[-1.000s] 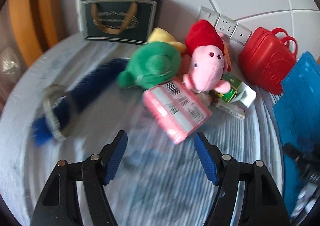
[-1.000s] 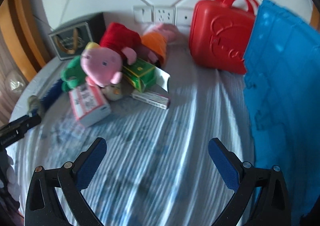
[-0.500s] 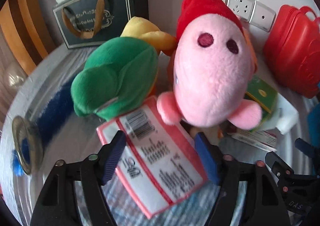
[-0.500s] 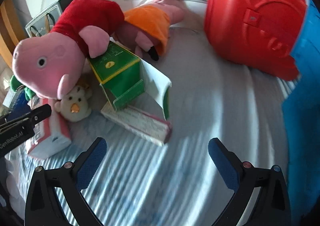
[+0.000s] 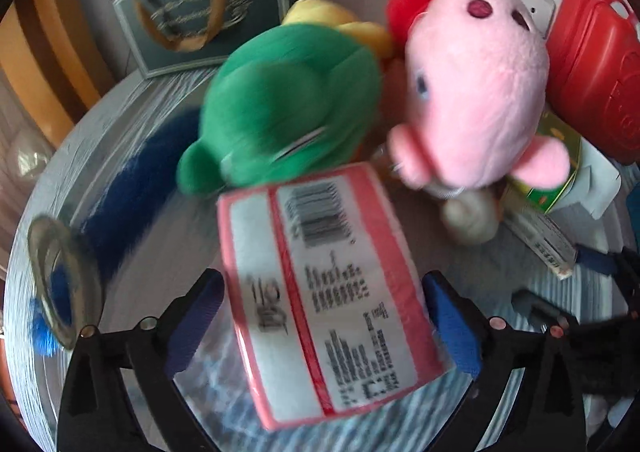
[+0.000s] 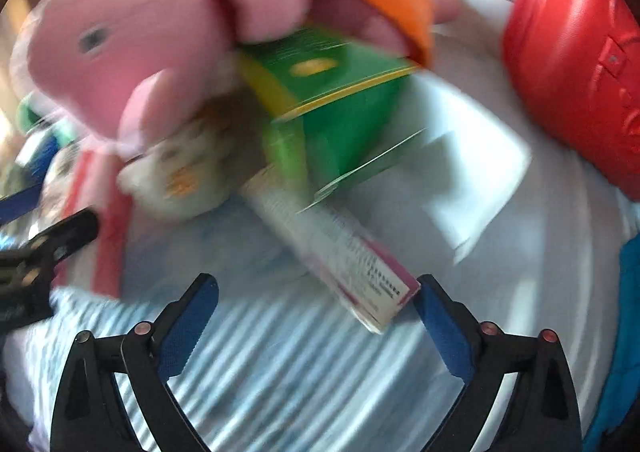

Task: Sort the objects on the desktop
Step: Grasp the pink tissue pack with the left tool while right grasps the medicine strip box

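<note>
Straddling the pink packet (image 5: 328, 292), my left gripper (image 5: 324, 332) has just been spreading its 2 fingers (image 5: 196, 328), which now stand wide apart with the packet between them; whether the pads touch it I cannot tell. Left of the packet a blue brush (image 5: 124, 204) lies on the striped bench (image 5: 132, 104) with a metal ring (image 5: 60, 280) at its near end. Behind the packet sit a green plush (image 5: 288, 104) and a pink pig plush (image 5: 472, 100). My right gripper (image 6: 316, 320) holds its fingers apart, empty, around the near end of a slim white box (image 6: 340, 252), below a green carton (image 6: 332, 96). A red case (image 6: 576, 64) stands at the bench's far right.
</note>
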Action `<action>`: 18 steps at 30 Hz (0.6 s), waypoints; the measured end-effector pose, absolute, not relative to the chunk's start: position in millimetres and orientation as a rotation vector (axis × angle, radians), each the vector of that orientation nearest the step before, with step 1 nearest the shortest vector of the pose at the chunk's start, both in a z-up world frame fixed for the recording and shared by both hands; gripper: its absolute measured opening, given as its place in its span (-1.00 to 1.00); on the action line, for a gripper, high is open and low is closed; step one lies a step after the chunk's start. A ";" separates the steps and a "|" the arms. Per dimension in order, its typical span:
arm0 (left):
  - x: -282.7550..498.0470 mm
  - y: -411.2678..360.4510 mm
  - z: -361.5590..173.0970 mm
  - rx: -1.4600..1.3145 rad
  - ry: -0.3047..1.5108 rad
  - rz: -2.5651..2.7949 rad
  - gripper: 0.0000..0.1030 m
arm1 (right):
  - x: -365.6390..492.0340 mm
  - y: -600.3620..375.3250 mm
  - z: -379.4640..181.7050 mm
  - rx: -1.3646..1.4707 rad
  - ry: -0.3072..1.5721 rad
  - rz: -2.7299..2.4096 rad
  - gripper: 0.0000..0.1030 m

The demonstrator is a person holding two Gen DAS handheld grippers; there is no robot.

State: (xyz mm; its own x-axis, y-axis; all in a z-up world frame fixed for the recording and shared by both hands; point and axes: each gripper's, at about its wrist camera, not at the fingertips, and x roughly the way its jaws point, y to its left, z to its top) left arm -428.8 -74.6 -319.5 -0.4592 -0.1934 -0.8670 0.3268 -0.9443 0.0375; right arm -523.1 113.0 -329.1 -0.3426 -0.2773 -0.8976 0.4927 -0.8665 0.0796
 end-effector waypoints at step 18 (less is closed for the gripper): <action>-437.1 -109.1 -345.4 1.581 0.336 -2.438 0.94 | -535.1 105.2 -334.7 1.527 0.299 -2.335 1.00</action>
